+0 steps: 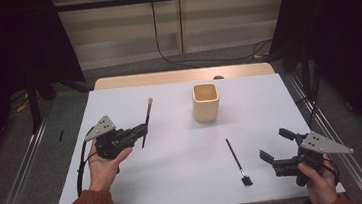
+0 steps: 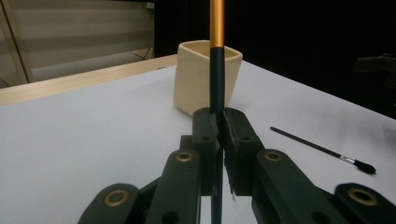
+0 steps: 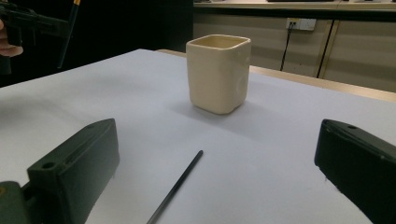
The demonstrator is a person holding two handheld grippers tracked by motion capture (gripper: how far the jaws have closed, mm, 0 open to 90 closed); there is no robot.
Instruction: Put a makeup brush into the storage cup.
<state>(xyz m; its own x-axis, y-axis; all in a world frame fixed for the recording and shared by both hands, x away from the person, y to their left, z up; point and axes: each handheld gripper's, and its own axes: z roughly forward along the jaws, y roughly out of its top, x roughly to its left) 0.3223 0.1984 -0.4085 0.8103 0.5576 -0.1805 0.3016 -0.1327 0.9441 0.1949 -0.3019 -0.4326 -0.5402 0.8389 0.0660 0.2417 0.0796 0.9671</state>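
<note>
A white rectangular table top (image 1: 183,147) with a pale wooden strip along its far edge stands on grey carpet, flanked by metal rails and black curtains; behind it runs a beige panelled wall with a white socket (image 3: 301,23) and a black cable hanging from it. No readable writing or brand shows anywhere. The left hand (image 1: 102,170), in a rust-orange sleeve, comes in palm-up at the table's near left and holds the left gripper (image 1: 143,130) pointing toward the table's middle, its jaws clenched on a thin black brush with an orange upper handle (image 2: 216,70), which stands nearly upright, clear of the surface. Beyond it, toward the far middle, sits the cream square ceramic cup (image 1: 205,101), upright and well apart from the gripped brush. The right hand (image 1: 317,182) rests at the near right edge, holding the right gripper (image 1: 276,148) level and aimed toward the cup, its jaws spread wide with nothing between them. A second slim black brush (image 1: 237,161) lies flat on the table just left of that gripper.
</note>
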